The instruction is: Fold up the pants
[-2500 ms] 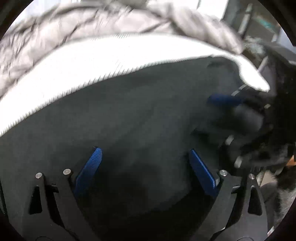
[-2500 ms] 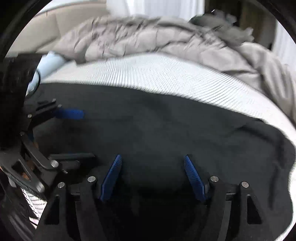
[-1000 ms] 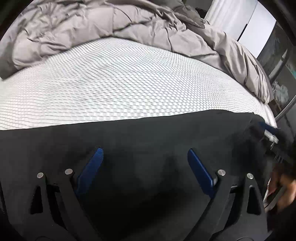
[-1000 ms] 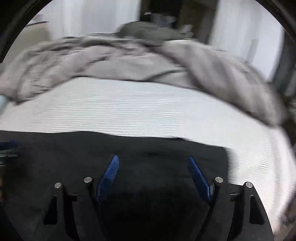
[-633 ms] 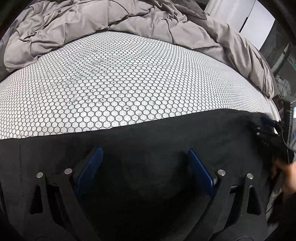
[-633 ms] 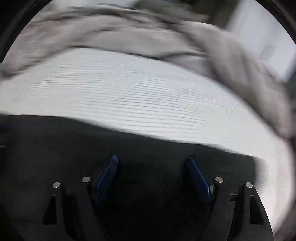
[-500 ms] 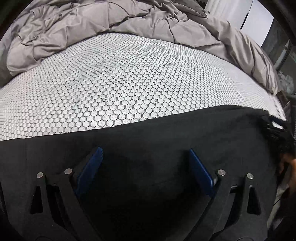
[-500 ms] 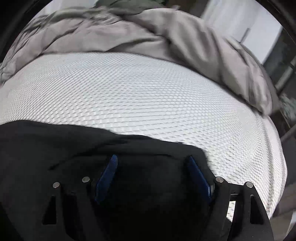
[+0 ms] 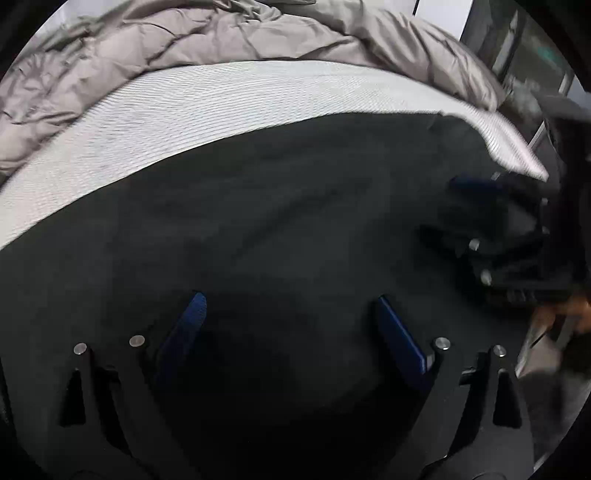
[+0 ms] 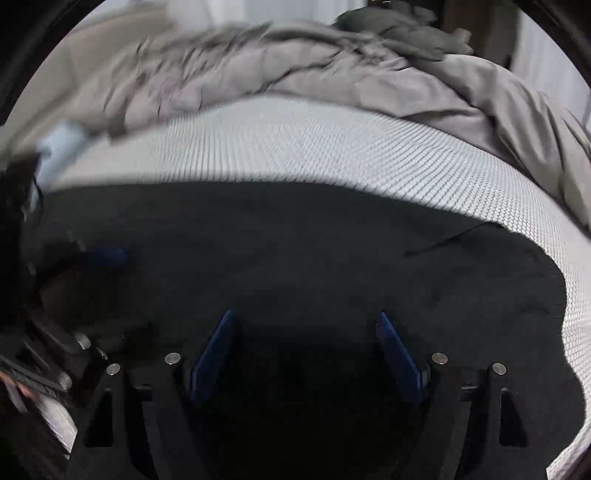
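Pants (image 9: 295, 229) of black cloth lie spread flat across the near part of a bed, on a white mattress cover (image 9: 221, 110) with a fine honeycomb pattern, and they fill the lower half of both wrist views. Beyond the far edge of the pants the bare cover shows as a pale band, and behind that a crumpled grey duvet (image 9: 221, 33) is heaped along the far side of the bed. The left hand-held gripper (image 9: 291, 332) hangs over the dark cloth with its two blue pads wide apart and nothing clamped between them; whether the tips touch the fabric cannot be told. The right hand-held gripper (image 10: 306, 347) is likewise spread wide over the pants, with only flat cloth under the gap. In the right wrist view the pants (image 10: 295, 258) end in a rounded edge at the right, just beside the mattress cover (image 10: 332, 147), and a shallow crease runs near that edge. The left hand-held gripper (image 10: 74, 269) shows blurred at the left border there, one blue pad over the cloth, and the right hand-held gripper (image 9: 491, 221) shows blurred at the right border of the left wrist view. A pale blue item (image 10: 55, 147) lies at the left by the duvet (image 10: 332, 62), too blurred to name.
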Demonstrator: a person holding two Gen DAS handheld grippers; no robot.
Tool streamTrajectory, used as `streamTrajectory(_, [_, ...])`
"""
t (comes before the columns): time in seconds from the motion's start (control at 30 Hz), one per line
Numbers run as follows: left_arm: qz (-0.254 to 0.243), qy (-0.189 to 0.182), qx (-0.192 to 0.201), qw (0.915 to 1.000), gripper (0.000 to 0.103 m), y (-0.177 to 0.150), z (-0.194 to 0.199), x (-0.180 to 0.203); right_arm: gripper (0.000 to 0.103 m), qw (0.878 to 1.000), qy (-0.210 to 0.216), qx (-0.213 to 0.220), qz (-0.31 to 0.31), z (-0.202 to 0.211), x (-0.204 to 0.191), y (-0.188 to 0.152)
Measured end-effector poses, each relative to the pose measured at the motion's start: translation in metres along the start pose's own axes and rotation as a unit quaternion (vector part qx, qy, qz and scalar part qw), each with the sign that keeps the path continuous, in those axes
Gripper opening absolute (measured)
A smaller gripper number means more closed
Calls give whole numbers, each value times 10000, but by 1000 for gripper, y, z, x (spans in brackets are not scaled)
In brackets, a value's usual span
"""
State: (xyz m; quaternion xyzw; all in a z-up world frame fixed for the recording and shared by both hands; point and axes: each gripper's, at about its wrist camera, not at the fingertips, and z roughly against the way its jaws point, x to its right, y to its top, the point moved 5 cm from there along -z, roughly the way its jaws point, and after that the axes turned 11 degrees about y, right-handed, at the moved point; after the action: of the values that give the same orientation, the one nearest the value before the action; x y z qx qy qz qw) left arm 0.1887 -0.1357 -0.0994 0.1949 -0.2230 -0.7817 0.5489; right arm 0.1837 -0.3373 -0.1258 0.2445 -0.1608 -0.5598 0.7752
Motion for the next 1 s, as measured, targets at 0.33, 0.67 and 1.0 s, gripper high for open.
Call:
streamTrajectory(0.33, [872, 1259, 36, 9882, 93, -75, 48, -126, 87, 9938, -1102, 76, -106, 21, 46, -12])
streamTrajectory(0.67, [181, 395, 213, 9988, 93, -76, 45, -79, 87, 9909, 917, -22, 985, -22, -120, 12])
streamTrajectory(1.0, [1302, 735, 176, 9886, 93, -139, 83, -207, 94, 9997, -165, -193, -17, 9, 12, -22])
